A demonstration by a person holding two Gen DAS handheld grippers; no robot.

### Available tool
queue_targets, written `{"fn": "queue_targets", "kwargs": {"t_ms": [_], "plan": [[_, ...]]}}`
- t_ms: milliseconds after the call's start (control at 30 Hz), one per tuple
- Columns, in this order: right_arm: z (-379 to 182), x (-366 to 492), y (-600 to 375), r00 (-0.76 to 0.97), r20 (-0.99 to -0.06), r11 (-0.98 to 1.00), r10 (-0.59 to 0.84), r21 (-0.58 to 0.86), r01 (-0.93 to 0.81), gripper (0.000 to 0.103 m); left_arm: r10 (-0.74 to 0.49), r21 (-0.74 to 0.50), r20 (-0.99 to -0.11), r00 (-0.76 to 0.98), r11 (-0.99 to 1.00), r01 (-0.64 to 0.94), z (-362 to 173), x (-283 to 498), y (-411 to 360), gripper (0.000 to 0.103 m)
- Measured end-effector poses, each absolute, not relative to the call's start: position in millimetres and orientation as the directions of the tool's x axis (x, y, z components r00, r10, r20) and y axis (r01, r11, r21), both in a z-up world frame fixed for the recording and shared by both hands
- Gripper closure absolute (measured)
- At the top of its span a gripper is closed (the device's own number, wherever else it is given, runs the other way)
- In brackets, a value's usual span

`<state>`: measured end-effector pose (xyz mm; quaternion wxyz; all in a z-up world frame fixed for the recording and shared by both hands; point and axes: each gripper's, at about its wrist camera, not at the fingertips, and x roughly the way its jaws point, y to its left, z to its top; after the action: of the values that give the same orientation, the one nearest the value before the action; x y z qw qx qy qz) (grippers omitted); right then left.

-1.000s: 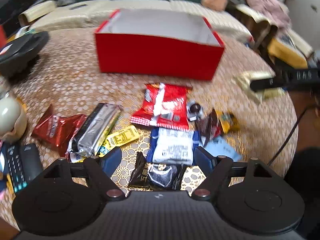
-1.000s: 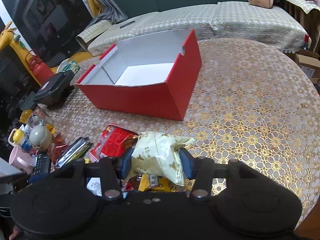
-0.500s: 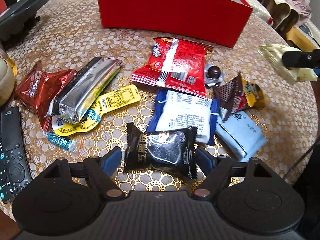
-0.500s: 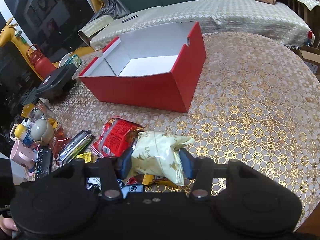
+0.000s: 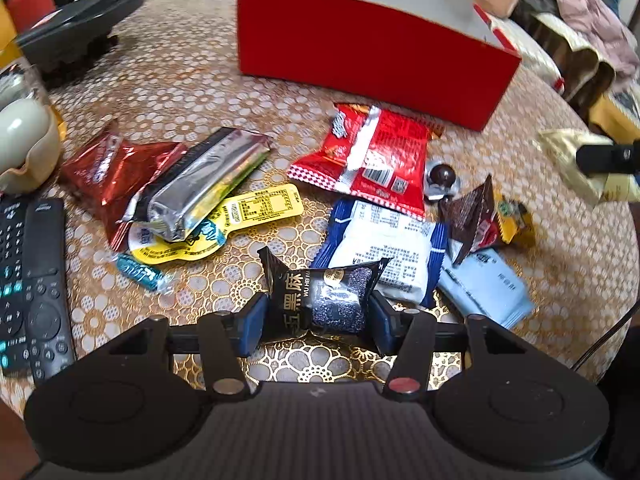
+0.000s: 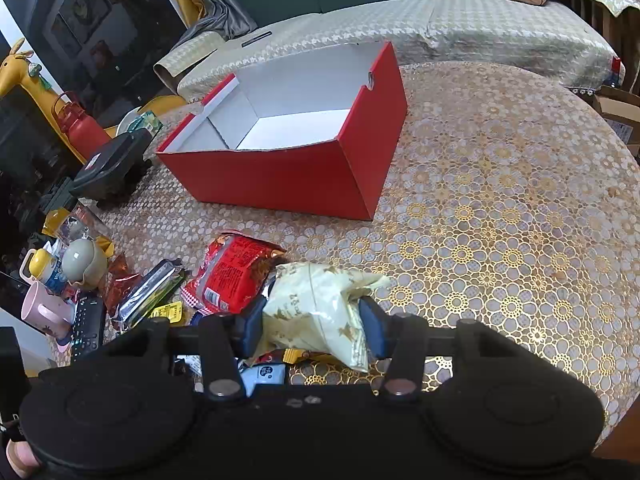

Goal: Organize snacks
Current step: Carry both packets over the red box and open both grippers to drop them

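A black sesame snack packet (image 5: 320,296) lies on the gold-patterned table between the pads of my left gripper (image 5: 318,320). Its jaws are closing and both pads press the packet's sides, bunching it. Around it lie a white-and-blue packet (image 5: 388,248), a red packet (image 5: 372,156), a light blue packet (image 5: 484,284), a silver bar (image 5: 204,184) and a yellow sachet (image 5: 240,216). My right gripper (image 6: 312,328) is shut on a cream-yellow snack bag (image 6: 316,304), held above the pile. The open red box (image 6: 288,176) stands beyond, with nothing inside.
Two remotes (image 5: 32,280), a cream teapot (image 5: 20,148) and a black device (image 5: 76,32) crowd the table's left side. A pink mug (image 6: 44,312) and red bottle (image 6: 80,128) stand there too. A sofa (image 6: 440,28) runs behind the table.
My left gripper sank toward the black packet and its jaws narrowed onto it. The right gripper kept still with the cream bag.
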<state>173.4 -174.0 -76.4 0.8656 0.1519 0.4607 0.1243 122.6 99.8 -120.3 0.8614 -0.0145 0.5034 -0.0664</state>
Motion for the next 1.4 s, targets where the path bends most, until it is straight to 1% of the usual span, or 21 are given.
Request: {"fn": "queue_targets", "kwargs": {"t_ms": [133,367,567,767,1033,1400], "plan": [[-69.3,171.7,-176.0,0.561,-0.747,0.924,0.355,0.372,-0.090,0.054,-0.138,-0.116,-0.844,0.518,0.990,0.073,-100.0,119.2,102.9,0.050],[-44.6,189.5,-172.5,0.610,-0.715,0.936,0.342,0.313,-0.158,0.054,-0.139,-0.095,-0.792,0.595,0.990,0.105,-50.4,143.3,86.4,0.049],[-26.2,224.1,-169.6,0.648,-0.691,0.947,0.320,0.243,-0.209,0.054,-0.138,-0.068,-0.753,0.644,0.989,0.132,-17.7,189.5,69.7,0.049],[-18.5,265.6,-158.7,0.662,-0.684,0.949,0.306,0.163,-0.270,0.054,-0.107,-0.014,-0.733,0.672,0.990,0.142,-1.7,246.5,58.0,0.049],[-32.4,317.2,-139.2,0.644,-0.708,0.940,0.289,0.083,-0.331,0.054,-0.051,0.045,-0.744,0.667,0.991,0.126,-3.8,316.4,42.5,0.048],[-69.2,352.2,-124.7,0.584,-0.768,0.937,0.264,0.060,-0.345,0.054,0.004,0.120,-0.808,0.589,0.980,0.157,-49.0,361.1,13.5,0.047]]}}
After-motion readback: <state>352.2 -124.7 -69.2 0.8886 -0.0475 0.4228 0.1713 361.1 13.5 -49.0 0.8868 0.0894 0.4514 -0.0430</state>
